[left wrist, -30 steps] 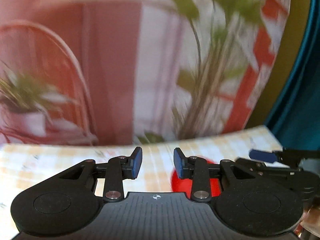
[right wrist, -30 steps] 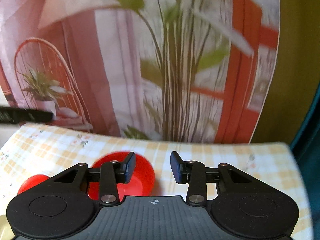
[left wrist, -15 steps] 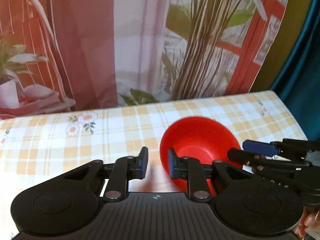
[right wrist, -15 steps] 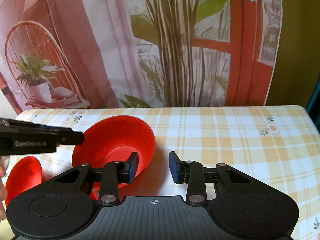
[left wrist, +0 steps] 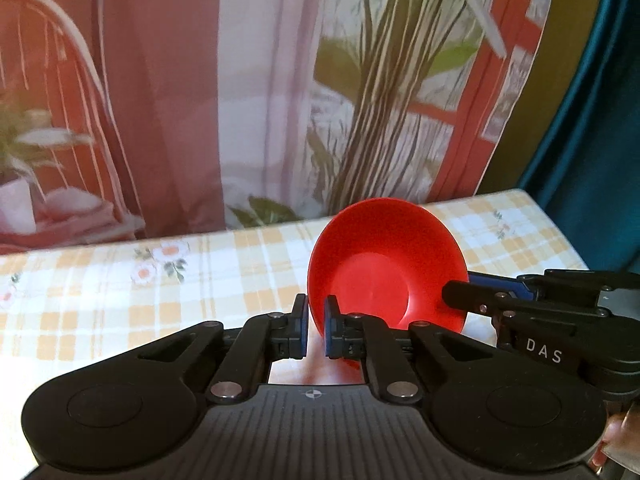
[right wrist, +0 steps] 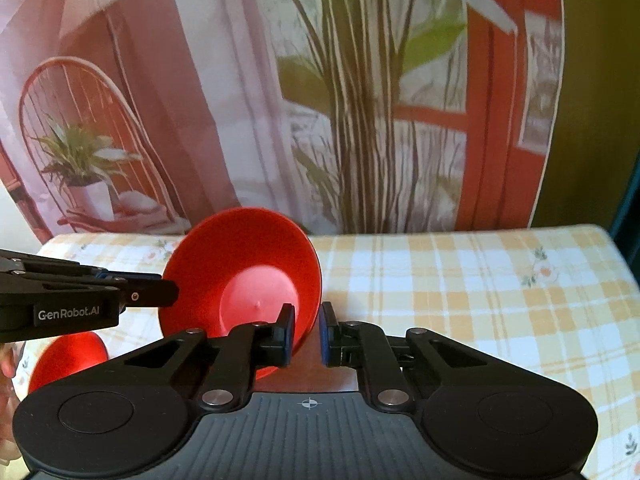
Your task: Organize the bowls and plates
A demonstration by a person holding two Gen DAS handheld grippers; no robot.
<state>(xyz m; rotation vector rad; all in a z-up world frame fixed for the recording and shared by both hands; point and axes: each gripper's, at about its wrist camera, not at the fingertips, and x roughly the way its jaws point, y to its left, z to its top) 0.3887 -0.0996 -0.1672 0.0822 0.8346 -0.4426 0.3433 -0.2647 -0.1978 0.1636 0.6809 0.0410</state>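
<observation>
On the checked yellow tablecloth [right wrist: 460, 280] before a printed backdrop [right wrist: 360, 100], both my left gripper [left wrist: 315, 330] and right gripper [right wrist: 307, 334] pinch the tilted red bowl [left wrist: 384, 268] by its rim; only my right view shows a second red bowl [right wrist: 66, 356].

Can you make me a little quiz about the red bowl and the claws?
1. True or false: the left claw and the right claw both pinch the rim of the tilted red bowl.
2. What does the tablecloth look like? A: blue stripes. B: yellow and white checks with little flowers. C: plain black.
3. Fill in: counting the second red dish low on the left, the right wrist view shows ___ red dishes.

Key: 1 true; 2 B; 3 two.
</observation>
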